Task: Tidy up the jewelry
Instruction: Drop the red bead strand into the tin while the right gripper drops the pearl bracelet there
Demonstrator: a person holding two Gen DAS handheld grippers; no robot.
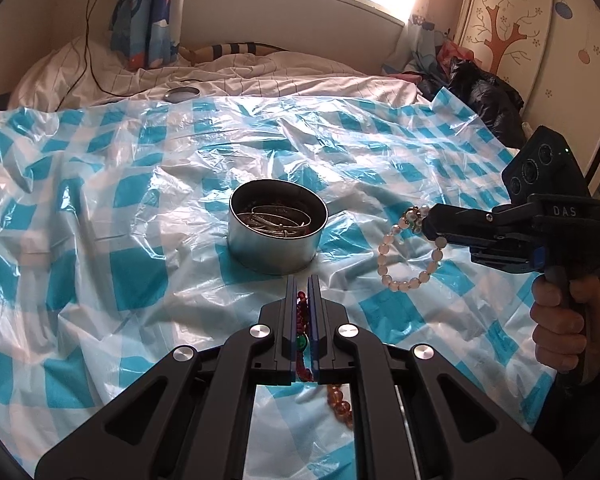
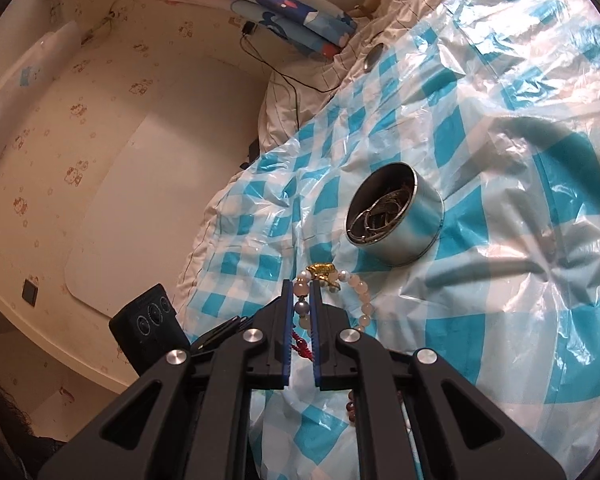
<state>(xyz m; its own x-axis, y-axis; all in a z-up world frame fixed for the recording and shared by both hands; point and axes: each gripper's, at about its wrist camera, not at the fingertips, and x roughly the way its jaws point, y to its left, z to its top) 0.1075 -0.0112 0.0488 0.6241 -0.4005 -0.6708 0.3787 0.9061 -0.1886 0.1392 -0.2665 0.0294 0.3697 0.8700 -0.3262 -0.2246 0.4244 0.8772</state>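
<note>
A round metal tin [image 1: 277, 227] with several silver bangles inside stands on the blue-and-white checked plastic sheet [image 1: 100, 216]. My left gripper [image 1: 302, 286] is shut on a dark red bead string [image 1: 302, 320] with a green bead, just in front of the tin. To the tin's right, my right gripper [image 1: 428, 216] is shut on a pale pink bead bracelet [image 1: 408, 254] that hangs below it as a loop. In the right wrist view the pink bracelet [image 2: 362, 296] with its gold charm sits between the right gripper [image 2: 301, 286] fingers, near the tin [image 2: 396, 220].
An amber bead strand [image 1: 340, 404] hangs or lies under the left gripper. A small round lid [image 1: 182, 94] lies at the sheet's far edge beside a black cable [image 1: 88, 52]. A black bag [image 1: 488, 96] sits at the far right. A hand [image 1: 564, 320] grips the right handle.
</note>
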